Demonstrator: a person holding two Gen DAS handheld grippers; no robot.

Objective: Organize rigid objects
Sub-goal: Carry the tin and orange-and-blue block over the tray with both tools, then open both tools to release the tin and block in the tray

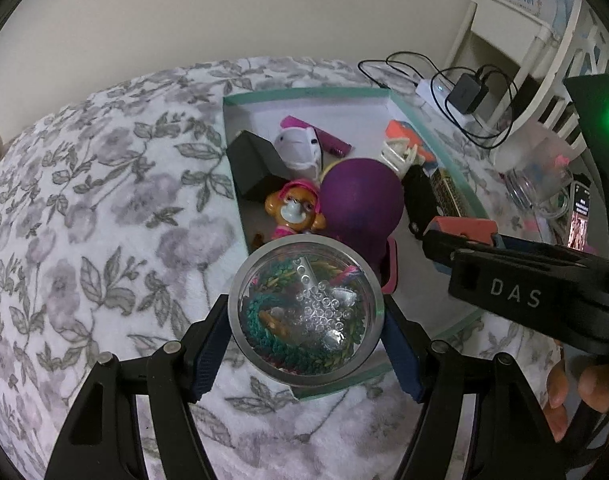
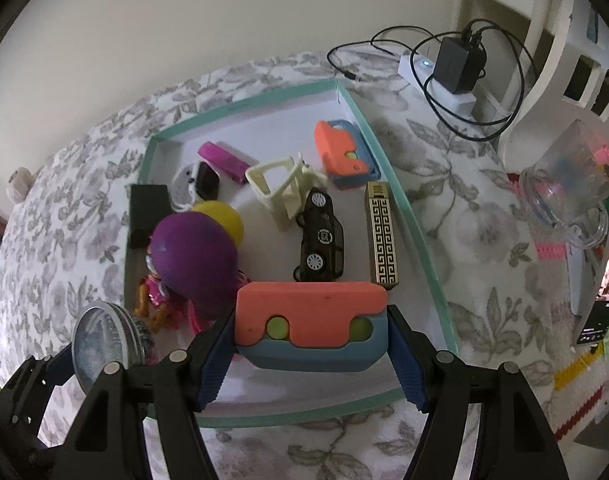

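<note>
My left gripper is shut on a round clear jar with a silver rim and coloured beads inside. It hangs over the near left corner of a teal-rimmed box. My right gripper is shut on an orange and blue block toy above the box's near side. Inside the box lie a purple ball, a yellow ball, a black toy car, a cream frame toy, a second orange and blue toy, a gold patterned case and a dog figure.
The box rests on a floral blanket. Behind it to the right are a power strip with a charger and cables and white furniture. A glass mug and a lit phone lie right of the box. A hand grips the right tool.
</note>
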